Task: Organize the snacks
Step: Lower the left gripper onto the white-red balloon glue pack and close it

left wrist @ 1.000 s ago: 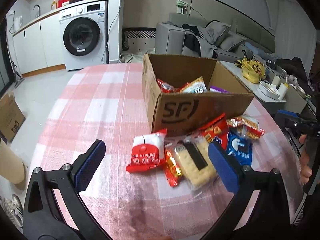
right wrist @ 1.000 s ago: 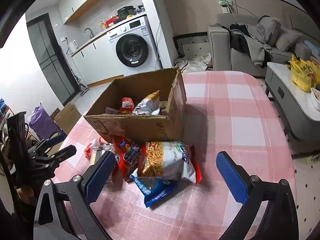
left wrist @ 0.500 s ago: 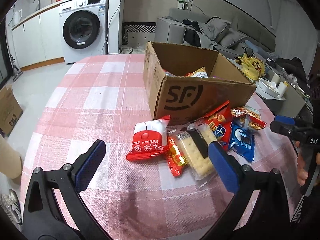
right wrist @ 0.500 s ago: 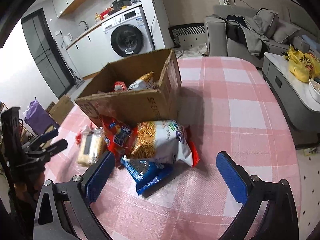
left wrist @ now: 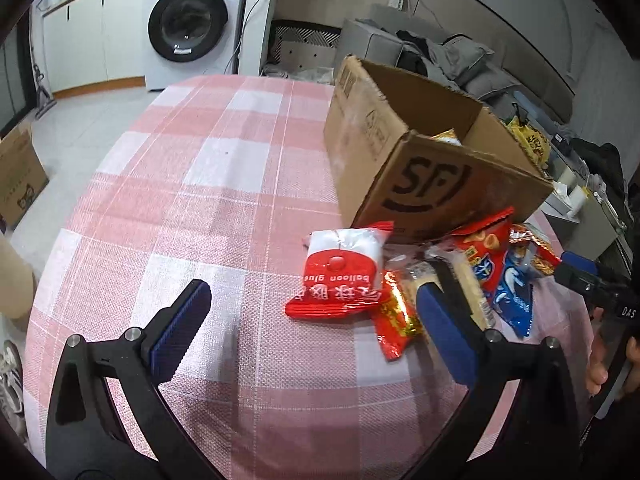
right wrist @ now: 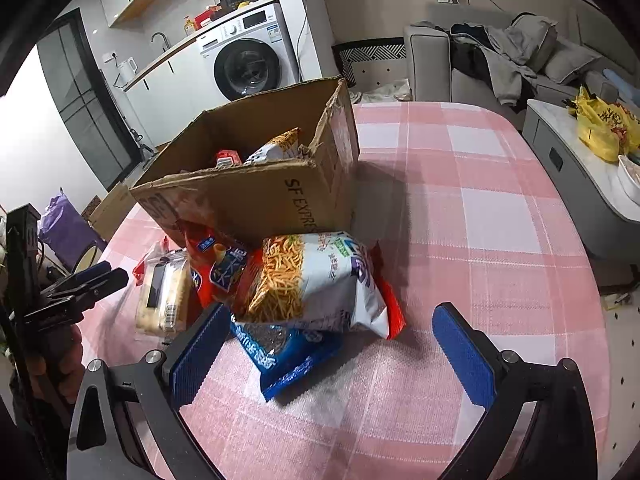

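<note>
My left gripper (left wrist: 308, 320) sits low over the checked worktop (left wrist: 192, 208), level, fingers spread wide and holding nothing. Its right finger (left wrist: 444, 332) overlaps the cracker pack (left wrist: 468, 284) in this view; I cannot tell whether it touches it. The red-and-white packet (left wrist: 340, 276) lies at 12 o'clock between the fingers, just ahead of them.

My right gripper (right wrist: 328, 352) is likewise level and low, jaws fully apart, empty. The blue packet (right wrist: 284, 356) lies between its fingers, nearer the left finger (right wrist: 196, 360). The noodle-snack bag (right wrist: 316, 280) rests on top of the blue packet at 12 o'clock.

The cardboard box (right wrist: 256, 196) stands open behind the snack pile, at 11 o'clock in the right wrist view and 1 o'clock in the left wrist view. The loose snacks lie against its near wall.

Items hard to read:
- Box contents: only a snack-bag top and a red item show above the rim in the right wrist view.
- Red cone-snack bag (right wrist: 216, 268): partly covered by the noodle-snack bag.
- Small red-gold wrapper (left wrist: 396, 320): print illegible.
- The hand (left wrist: 600, 364) holding the opposite gripper is cut off at 3 o'clock in the left wrist view.
</note>
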`<state>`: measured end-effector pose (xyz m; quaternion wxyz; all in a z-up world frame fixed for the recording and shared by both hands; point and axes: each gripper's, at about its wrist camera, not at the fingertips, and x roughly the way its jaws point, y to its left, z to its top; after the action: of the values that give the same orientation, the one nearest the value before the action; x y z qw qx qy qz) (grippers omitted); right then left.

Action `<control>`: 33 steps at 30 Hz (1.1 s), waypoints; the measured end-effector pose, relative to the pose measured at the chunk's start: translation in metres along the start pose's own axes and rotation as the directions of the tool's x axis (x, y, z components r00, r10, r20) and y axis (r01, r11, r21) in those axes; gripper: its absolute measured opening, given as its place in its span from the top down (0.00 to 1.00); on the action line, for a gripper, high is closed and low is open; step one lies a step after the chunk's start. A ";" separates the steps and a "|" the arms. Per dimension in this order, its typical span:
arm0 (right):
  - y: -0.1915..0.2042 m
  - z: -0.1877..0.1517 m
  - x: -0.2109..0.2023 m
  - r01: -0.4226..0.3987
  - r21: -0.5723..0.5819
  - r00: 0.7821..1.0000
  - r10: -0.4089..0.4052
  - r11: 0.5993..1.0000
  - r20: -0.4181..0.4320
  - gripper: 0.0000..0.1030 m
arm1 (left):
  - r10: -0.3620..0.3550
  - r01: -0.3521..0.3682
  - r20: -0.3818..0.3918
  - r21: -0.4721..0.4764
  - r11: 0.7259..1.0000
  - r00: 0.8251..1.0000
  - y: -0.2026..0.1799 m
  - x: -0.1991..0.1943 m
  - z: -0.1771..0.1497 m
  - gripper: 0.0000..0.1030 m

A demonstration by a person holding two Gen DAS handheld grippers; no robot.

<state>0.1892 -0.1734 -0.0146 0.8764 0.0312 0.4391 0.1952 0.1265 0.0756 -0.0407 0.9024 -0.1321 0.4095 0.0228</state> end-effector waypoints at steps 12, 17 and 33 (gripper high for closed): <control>-0.002 0.002 0.012 0.002 -0.003 1.000 -0.002 1.000 -0.019 0.00 | 0.012 -0.012 -0.042 0.002 1.000 0.999 0.005 0.032 0.011 0.10; -0.004 0.003 0.014 -0.002 0.000 1.000 0.002 1.000 -0.022 0.00 | 0.015 -0.014 -0.081 0.005 1.000 0.997 0.009 0.047 0.012 0.28; 0.002 0.010 0.027 -0.007 -0.013 0.999 0.006 1.000 -0.038 0.00 | -0.016 0.018 -0.064 0.025 1.000 0.998 0.013 0.053 0.012 0.55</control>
<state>0.2105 -0.1606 -0.0287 0.8675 0.0233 0.4542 0.2013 0.1687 0.0878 -0.0759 0.8906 -0.1250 0.4373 0.0056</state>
